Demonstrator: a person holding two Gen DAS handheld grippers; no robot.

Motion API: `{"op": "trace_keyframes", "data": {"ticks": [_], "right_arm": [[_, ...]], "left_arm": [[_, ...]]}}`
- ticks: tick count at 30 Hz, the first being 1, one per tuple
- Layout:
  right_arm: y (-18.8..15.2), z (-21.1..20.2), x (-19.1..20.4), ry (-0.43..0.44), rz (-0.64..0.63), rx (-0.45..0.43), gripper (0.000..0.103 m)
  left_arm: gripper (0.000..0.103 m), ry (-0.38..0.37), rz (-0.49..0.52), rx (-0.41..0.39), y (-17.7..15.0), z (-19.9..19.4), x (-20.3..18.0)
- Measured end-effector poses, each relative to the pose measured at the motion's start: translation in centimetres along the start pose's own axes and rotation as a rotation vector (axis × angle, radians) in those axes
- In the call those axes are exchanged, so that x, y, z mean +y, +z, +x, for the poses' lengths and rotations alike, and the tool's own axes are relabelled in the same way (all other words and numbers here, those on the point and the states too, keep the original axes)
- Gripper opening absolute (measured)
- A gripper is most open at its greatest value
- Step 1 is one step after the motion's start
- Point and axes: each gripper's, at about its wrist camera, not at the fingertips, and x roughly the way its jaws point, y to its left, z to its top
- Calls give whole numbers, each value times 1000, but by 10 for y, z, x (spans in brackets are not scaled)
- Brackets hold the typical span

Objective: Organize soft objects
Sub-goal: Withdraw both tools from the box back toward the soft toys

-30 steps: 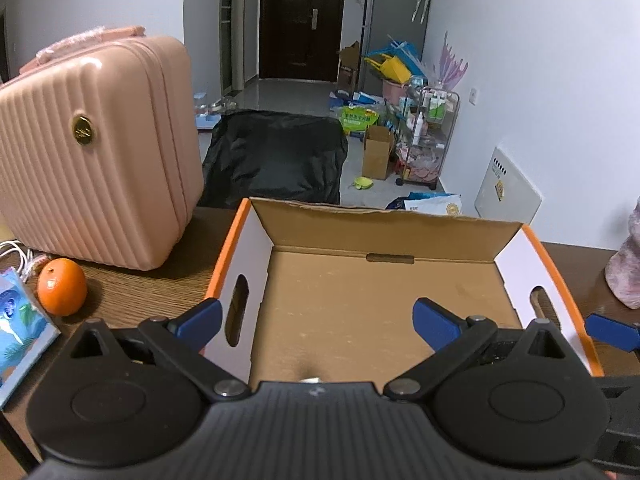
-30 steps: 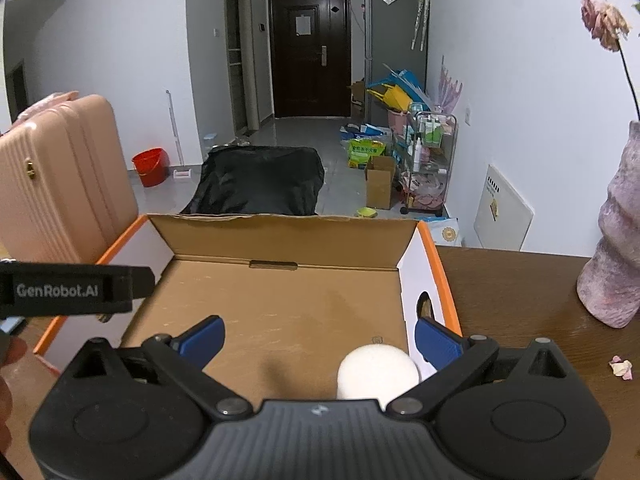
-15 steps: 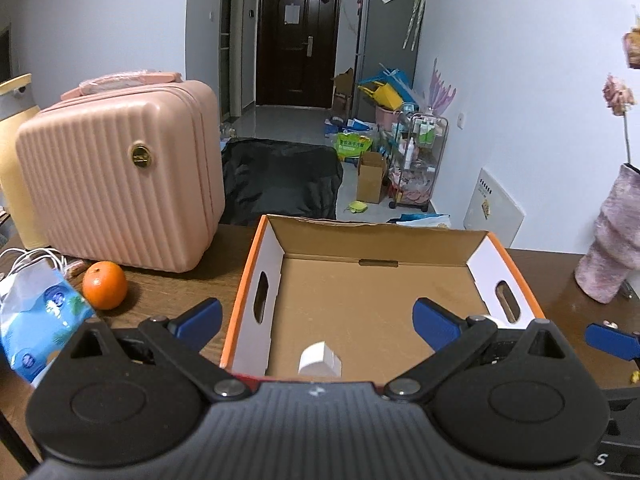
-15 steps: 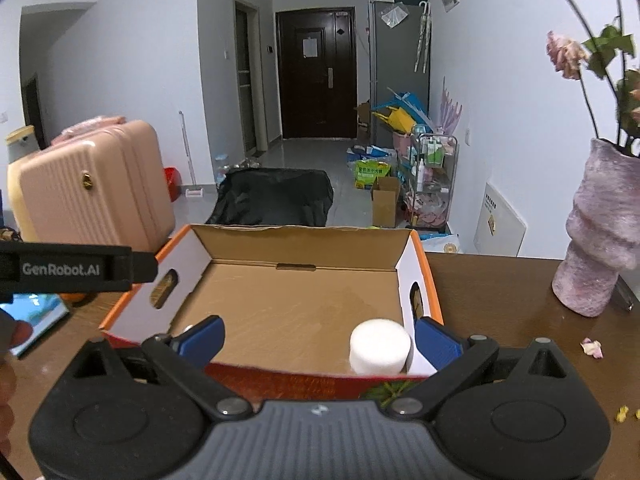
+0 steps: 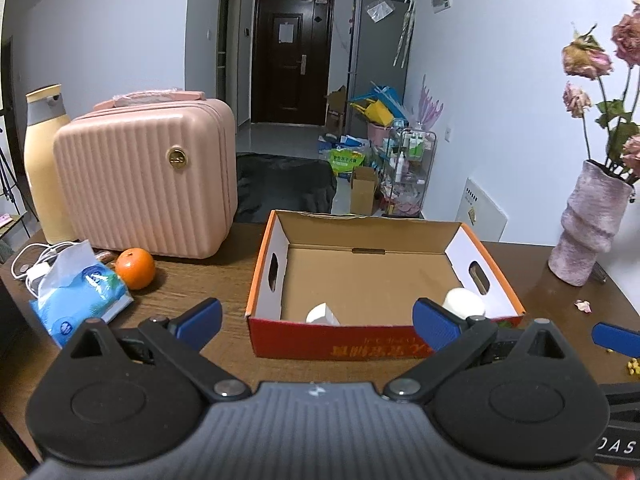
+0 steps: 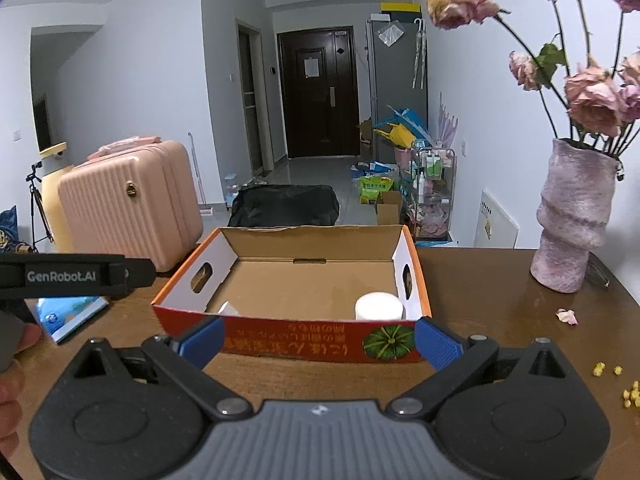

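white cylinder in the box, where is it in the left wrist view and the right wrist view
Left wrist view: the white cylinder sits right of centre, in the near right corner of the cardboard box, partly behind a blue finger.
Right wrist view: the white cylinder sits just right of centre, low in the box, against its right wall.
Shared landmark: the oval handle hole in the box's right wall, just behind the cylinder.

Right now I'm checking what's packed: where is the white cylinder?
In both wrist views, the white cylinder stands inside the cardboard box, in its near right corner beside the right wall's handle hole.
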Motion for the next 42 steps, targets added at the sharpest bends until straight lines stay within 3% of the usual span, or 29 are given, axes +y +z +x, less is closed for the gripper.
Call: {"op": "trace_keyframes", "data": {"ticks": [8, 22, 34, 42], "right_arm": [[-21, -35, 0, -9, 13, -4, 102], [-75, -89, -15, -28, 6, -20, 102], [-135, -121, -23, -58, -35, -1, 102], [-170, -138, -27, -70, -38, 16, 102]], "left_arm": [[103, -29, -31, -30, -20, -40, 8], [103, -46, 8, -103, -75, -102, 21], [103, -70, 26, -115, -138, -132, 31], [103, -90, 27, -79, -171, -138, 38]]}}
